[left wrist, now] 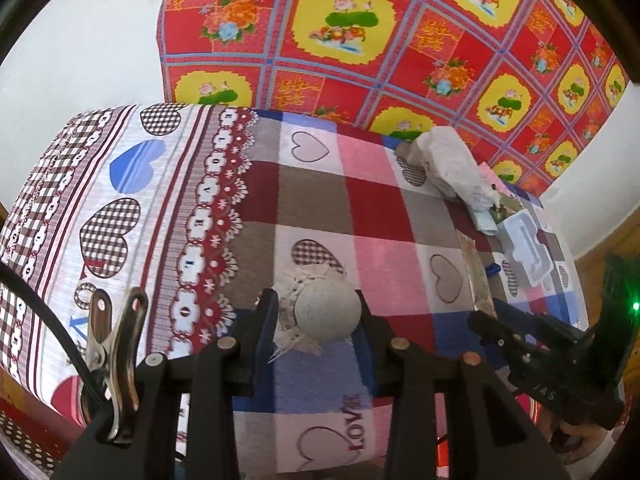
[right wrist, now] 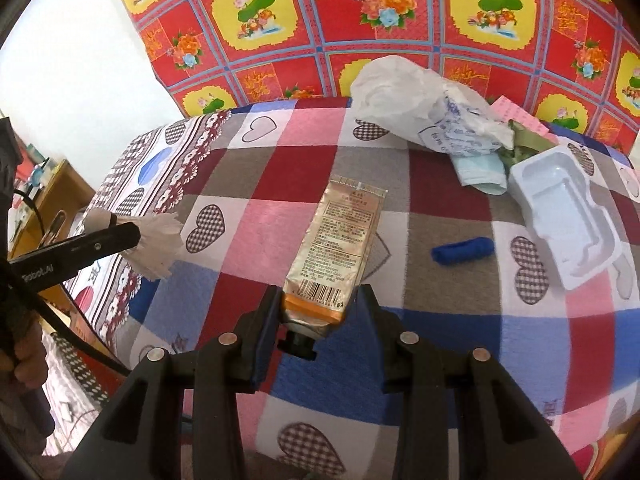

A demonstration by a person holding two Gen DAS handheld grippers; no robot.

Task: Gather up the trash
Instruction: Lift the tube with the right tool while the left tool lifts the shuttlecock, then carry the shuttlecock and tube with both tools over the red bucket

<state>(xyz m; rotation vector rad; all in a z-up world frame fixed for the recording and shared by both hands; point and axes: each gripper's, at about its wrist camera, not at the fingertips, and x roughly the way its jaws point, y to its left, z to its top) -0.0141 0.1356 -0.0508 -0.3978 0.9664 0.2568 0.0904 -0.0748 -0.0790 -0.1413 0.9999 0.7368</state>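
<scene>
A worn shuttlecock [left wrist: 326,314] with a grey-white cork and frayed white feathers sits between the fingers of my left gripper [left wrist: 316,304], which is shut on it above the bed. From the right wrist view the same left gripper [right wrist: 134,236] comes in from the left, with the feathers [right wrist: 162,248] sticking out past it. My right gripper [right wrist: 318,306] is shut on the orange cap end of a gold cream tube [right wrist: 340,240]; the tube's crimped end points away from me. In the left wrist view the right gripper [left wrist: 500,320] shows at the right.
On the heart-patterned checked bedsheet [right wrist: 440,320] lie a crumpled white plastic bag [right wrist: 400,88], a pale blue packet [right wrist: 480,174], a white plastic tray [right wrist: 568,216], a small blue roll [right wrist: 462,251] and a pink paper slip [right wrist: 516,114]. A red floral cloth [right wrist: 340,20] hangs behind.
</scene>
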